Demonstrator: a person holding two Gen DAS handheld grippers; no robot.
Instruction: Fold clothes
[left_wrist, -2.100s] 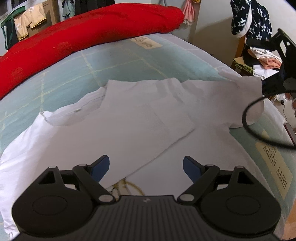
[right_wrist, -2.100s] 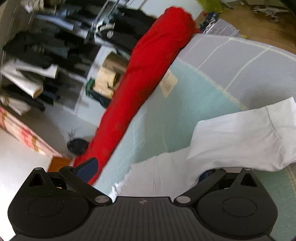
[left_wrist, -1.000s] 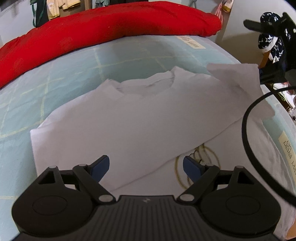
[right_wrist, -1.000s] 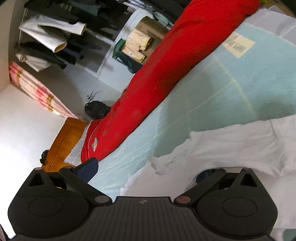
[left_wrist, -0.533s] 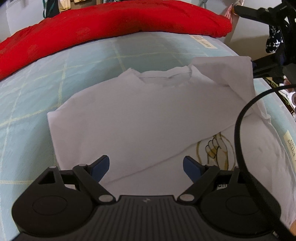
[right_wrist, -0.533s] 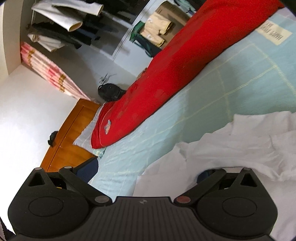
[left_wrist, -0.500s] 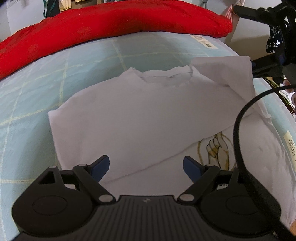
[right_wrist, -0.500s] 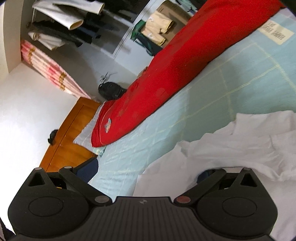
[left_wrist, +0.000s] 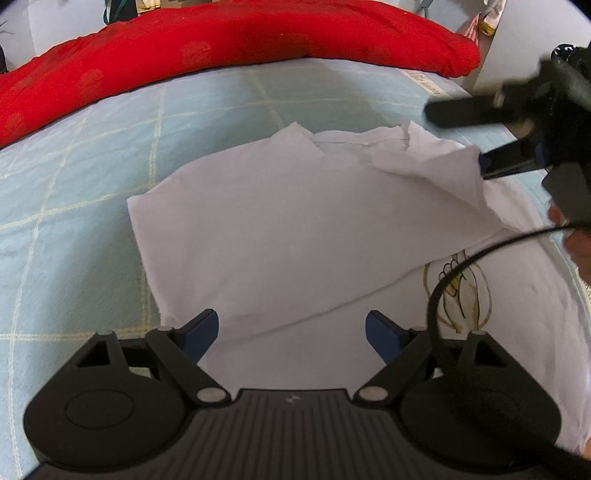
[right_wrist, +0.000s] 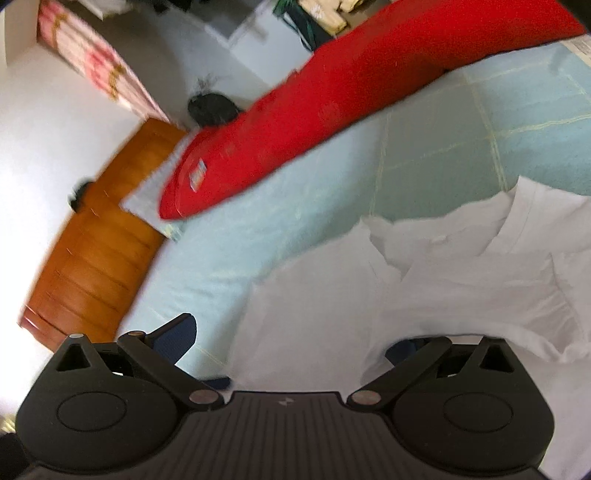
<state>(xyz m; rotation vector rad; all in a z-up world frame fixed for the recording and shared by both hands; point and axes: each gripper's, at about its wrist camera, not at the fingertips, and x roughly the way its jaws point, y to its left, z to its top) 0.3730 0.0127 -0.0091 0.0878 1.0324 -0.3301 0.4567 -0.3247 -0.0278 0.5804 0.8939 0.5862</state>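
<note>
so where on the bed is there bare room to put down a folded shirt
Bare checked bedcover lies between the red bolster and the white t-shirt, and along the shirt's left side. The right side is crowded: the right hand-held gripper is at the shirt's sleeve edge.

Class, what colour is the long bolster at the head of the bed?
Bright red bolster, clearest in the left wrist view.

matt white cloth shirt (left_wrist: 280, 221), perhaps cotton
</note>
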